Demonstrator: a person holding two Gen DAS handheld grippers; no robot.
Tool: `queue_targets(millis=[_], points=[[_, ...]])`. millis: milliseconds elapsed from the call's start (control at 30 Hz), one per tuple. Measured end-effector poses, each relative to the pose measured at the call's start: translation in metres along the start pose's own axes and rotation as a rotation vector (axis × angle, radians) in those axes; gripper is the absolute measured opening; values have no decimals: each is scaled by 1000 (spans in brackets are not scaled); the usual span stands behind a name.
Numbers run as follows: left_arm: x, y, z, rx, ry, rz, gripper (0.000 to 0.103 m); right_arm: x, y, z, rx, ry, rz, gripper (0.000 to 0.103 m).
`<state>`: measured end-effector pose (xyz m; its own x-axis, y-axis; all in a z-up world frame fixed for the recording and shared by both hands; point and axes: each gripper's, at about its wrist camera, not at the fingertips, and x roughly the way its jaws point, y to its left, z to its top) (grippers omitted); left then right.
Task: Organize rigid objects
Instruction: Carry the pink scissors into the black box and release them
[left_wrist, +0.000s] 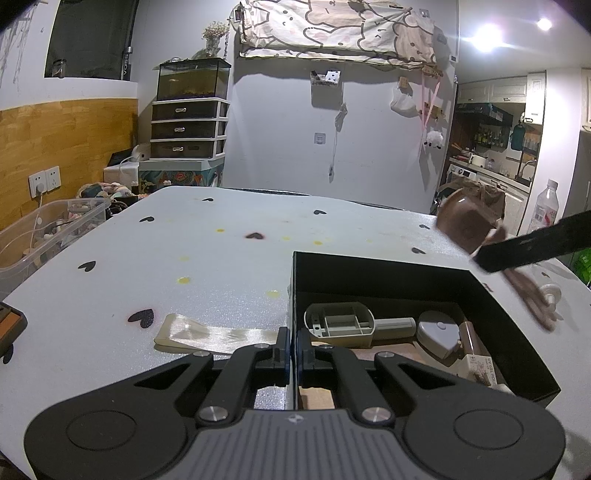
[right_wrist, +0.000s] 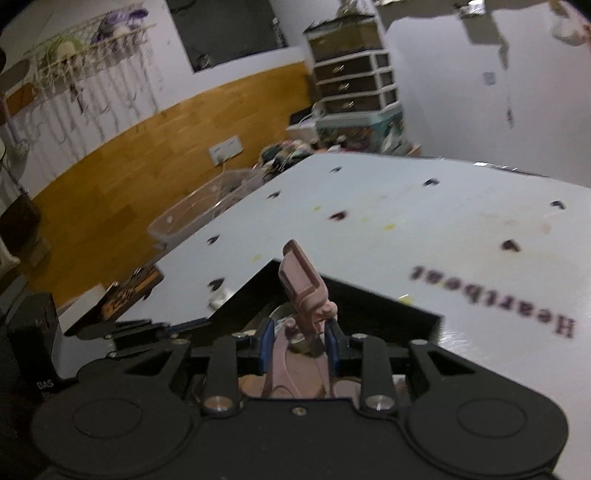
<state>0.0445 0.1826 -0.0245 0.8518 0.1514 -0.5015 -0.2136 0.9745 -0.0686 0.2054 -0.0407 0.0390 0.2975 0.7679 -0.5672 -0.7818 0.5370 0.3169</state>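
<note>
Left wrist view, left to right:

- Clear plastic bin (left_wrist: 55, 229), beside the table's left edge, holding mixed clutter.
- White table (left_wrist: 221, 258) with printed black hearts and a few yellow spots.
- Strip of glossy cream ribbon (left_wrist: 207, 334), lying flat on the table just left of the box.
- Left gripper (left_wrist: 293, 354), jaws clenched on the near-left wall of the black box (left_wrist: 369, 266), one finger outside the wall and one inside.
- Box contents: grey plastic scoop-shaped part (left_wrist: 341, 321), grey heart-marked case (left_wrist: 437, 332), a brownish tube and a small printed carton (left_wrist: 484, 369) at the right wall.
- Brown pump bottle (left_wrist: 467, 221), blurred, held in the air over the box's far-right corner by a black finger of the other gripper.

Right wrist view, left to right:

- Dark block (right_wrist: 33, 336) at the table's near-left edge.
- Left gripper (right_wrist: 147, 328) at the box's left corner.
- Right gripper (right_wrist: 300, 343), jaws grasping the neck of the pump bottle (right_wrist: 306, 295), its pink nozzle pointing away, above the open black box (right_wrist: 369, 299).
- Printed word "Heartbeat" (right_wrist: 495, 299) on the table, right of the box.
</note>
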Motion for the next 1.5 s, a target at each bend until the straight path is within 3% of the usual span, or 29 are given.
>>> queue_targets(millis=[333,400,433,500,700,1100,1500], points=[[0,0,0,-1,0,0,3,36,15,-9,-15,116,-42,32],[0,0,0,-1,0,0,3,39,13,-11,-6,134,-61,38],[0,0,0,0,0,0,3,39,12,-12,-12,137,-72,49],[1,-1,-1,-1,0,0,3,39,14,-14,-26,136,-87,54],[1,0,-1,-2,-1,0,3,35,12,-16,-28,140,-94,54],[0,0,-1,-1,-1,0,3,21,14,-16,-33,104,-101,75],[1,0,-1,-2,-1,1,3,-3,6,-20,-36,51,-128,87]])
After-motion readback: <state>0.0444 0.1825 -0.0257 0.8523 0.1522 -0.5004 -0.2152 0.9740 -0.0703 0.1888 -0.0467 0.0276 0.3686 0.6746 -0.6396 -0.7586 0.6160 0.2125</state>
